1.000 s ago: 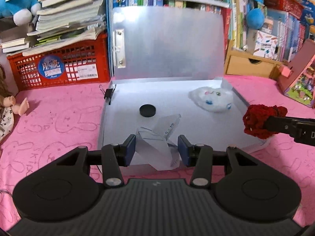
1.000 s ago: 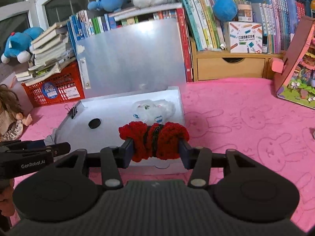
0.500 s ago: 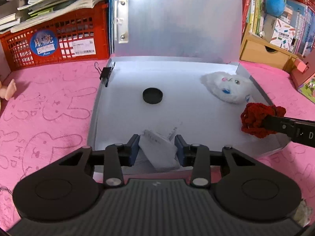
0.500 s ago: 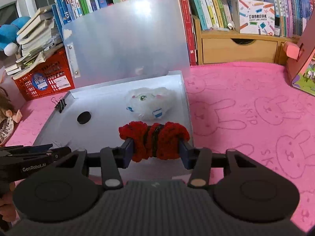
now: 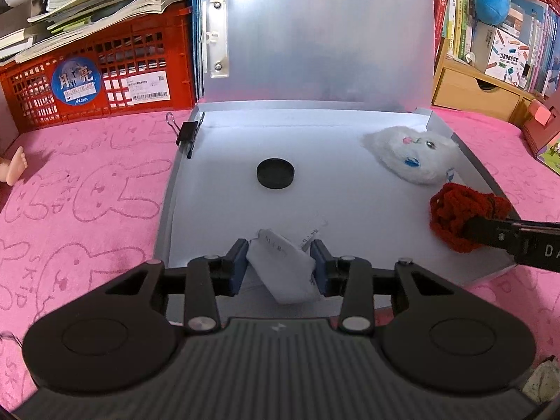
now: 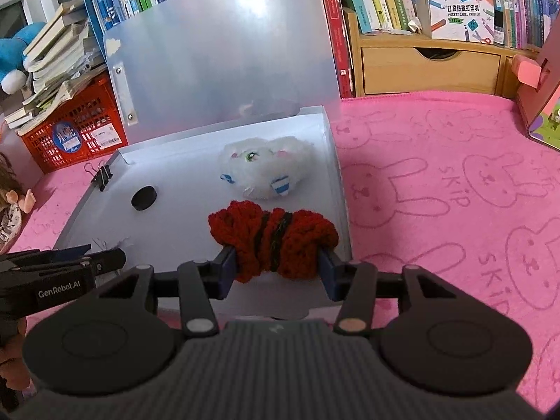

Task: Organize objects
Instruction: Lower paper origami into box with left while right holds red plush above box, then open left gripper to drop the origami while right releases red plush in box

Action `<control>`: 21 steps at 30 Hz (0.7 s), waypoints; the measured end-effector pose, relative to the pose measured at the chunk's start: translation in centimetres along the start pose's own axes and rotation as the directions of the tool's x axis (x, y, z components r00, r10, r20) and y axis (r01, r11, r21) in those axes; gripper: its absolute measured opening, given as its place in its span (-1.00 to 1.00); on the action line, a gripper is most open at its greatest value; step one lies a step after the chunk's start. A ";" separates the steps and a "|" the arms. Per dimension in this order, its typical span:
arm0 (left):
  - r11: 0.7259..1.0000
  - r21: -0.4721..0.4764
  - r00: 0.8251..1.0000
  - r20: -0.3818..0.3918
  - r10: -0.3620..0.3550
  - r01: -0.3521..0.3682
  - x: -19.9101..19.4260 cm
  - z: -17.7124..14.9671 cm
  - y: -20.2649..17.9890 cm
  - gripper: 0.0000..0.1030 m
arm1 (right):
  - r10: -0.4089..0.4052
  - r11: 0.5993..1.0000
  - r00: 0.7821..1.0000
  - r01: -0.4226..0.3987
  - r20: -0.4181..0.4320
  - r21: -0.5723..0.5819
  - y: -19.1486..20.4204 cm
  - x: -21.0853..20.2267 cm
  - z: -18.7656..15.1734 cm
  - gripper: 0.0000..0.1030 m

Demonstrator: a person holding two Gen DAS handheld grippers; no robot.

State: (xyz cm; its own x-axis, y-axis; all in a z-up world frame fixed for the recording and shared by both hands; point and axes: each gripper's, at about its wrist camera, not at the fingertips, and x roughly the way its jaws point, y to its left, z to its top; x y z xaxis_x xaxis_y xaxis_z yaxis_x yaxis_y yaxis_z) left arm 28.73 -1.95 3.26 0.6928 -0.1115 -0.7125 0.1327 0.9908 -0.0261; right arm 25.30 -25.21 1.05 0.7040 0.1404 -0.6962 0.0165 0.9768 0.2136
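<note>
Red crocheted yarn bundle (image 6: 273, 236) sits clamped crosswise in my right gripper (image 6: 276, 266), and my left gripper (image 5: 280, 266) pinches a clear plastic packet (image 5: 283, 269); both hover over the near edge of the open grey case (image 5: 350, 210), apparently for dropping in. Farther in lie a black puck (image 5: 274, 173) and a white plush (image 5: 413, 157).

Left wrist view: lower part of the folded white paper packet (image 5: 287, 273) hidden behind the tongs' black body; its faint print too small to read. The red crocheted yarn bundle (image 5: 458, 217) partly covered by a black finger; pale doll foot (image 5: 15, 164) cut by the left edge.

Right wrist view: bundle's ends (image 6: 273, 238) hidden behind blue pads (image 6: 227, 269). Near edge of the shallow grey plastic file box (image 6: 336, 175) blocked by the tongs.
</note>
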 end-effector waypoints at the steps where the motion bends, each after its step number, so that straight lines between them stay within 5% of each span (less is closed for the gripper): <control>1: 1.000 -0.001 1.000 0.003 0.000 0.000 0.0 0.0 -0.1 -0.13 | -0.001 1.000 1.000 0.001 -0.004 0.002 0.0 0.1 0.0 0.03; 21: 1.000 -0.018 1.000 -0.015 0.014 -0.015 2.6 2.0 0.1 -0.11 | -0.005 1.000 1.000 0.004 -0.025 -0.019 0.4 2.5 1.9 0.04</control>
State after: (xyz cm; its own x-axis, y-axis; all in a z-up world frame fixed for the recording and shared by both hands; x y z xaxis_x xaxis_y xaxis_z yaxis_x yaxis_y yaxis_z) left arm 31.96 -2.31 2.77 0.6838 -0.0961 -0.7233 0.1098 0.9935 -0.0282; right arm 28.38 -24.79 0.67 0.6858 0.1398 -0.7143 0.0059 0.9803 0.1974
